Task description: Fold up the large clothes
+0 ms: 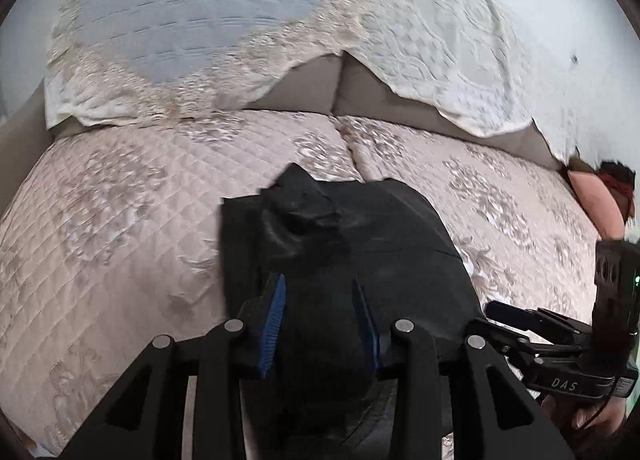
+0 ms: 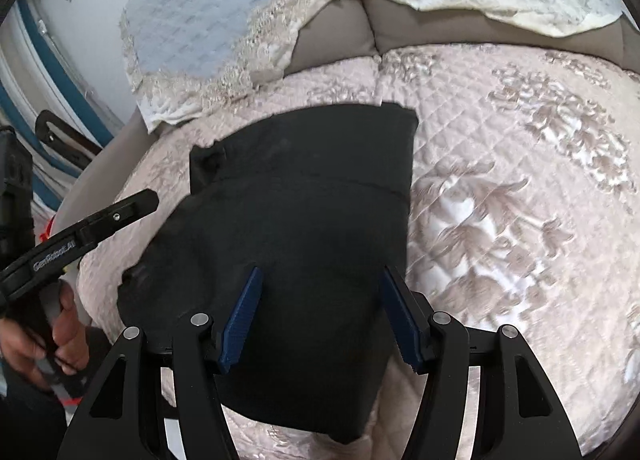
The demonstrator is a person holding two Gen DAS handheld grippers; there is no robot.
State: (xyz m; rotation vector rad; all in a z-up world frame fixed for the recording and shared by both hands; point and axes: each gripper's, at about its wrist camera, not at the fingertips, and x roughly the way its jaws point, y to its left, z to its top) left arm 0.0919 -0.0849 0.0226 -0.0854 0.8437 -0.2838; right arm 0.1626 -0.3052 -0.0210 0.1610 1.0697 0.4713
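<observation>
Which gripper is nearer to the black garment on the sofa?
Left. The left gripper has a raised bunch of the black garment between its fingers; the right gripper stands wide above the cloth.

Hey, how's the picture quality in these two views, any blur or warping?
Left wrist view: heavy fisheye bulge, dark corners, lace cover motion-smeared, black garment nearly featureless. Right wrist view: same warping, quilted cover smeared at right with sheen on its flowers, garment folds hard to read.

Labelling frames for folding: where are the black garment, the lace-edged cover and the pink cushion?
black garment (image 2: 304,219), right wrist view, middle panel.
lace-edged cover (image 1: 192,19), left wrist view, grey centre.
pink cushion (image 1: 596,199), left wrist view, visible face.
</observation>
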